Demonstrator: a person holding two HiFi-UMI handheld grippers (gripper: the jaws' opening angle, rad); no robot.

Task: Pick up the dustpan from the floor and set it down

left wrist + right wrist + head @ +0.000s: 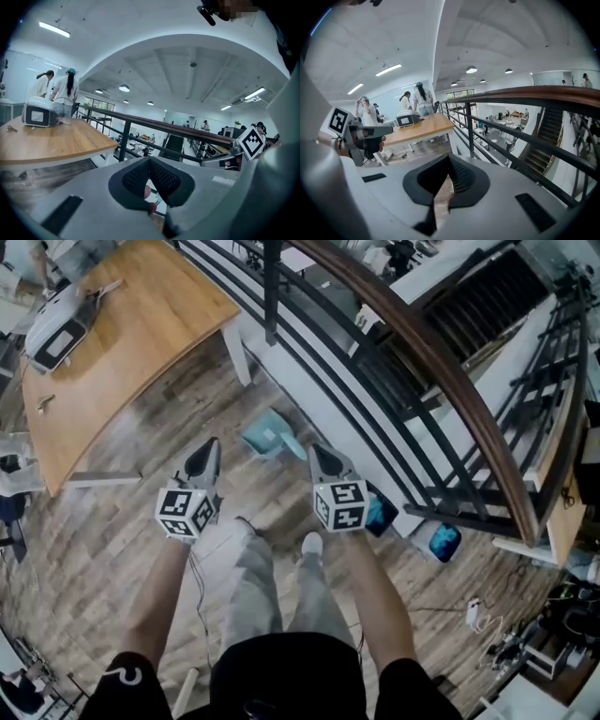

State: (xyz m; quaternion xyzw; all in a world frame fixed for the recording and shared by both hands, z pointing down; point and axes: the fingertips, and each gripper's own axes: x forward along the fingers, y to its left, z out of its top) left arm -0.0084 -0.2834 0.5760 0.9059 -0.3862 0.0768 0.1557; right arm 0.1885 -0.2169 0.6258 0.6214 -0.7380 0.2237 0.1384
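While the teal dustpan [267, 437] lies flat on the wood floor [112, 549], at about twelve o'clock from the person's shoe [312, 542] and close to the white base of the railing [441, 381], neither pair of tongs touches it. The left tongs [208, 451] point forward with the pan near their one o'clock. The right tongs [317, 456] have it near their eleven o'clock, so the pan sits between the two tips and just beyond them.

Both pairs are clenched on nothing. In the left gripper view the meshed pads [164, 178] meet at the tip with only floor showing past them, and the right gripper view shows its pads [461, 176] pressed together the same way.

Holding both tips aimed either side of the pan looks like an approach, not a grasp. One pair would have to spread before it can take an edge, and which end is the handle is too small to tell. A wooden tabletop [141, 334] at ten o'clock carries a grey device [56, 334], well apart from the pan.
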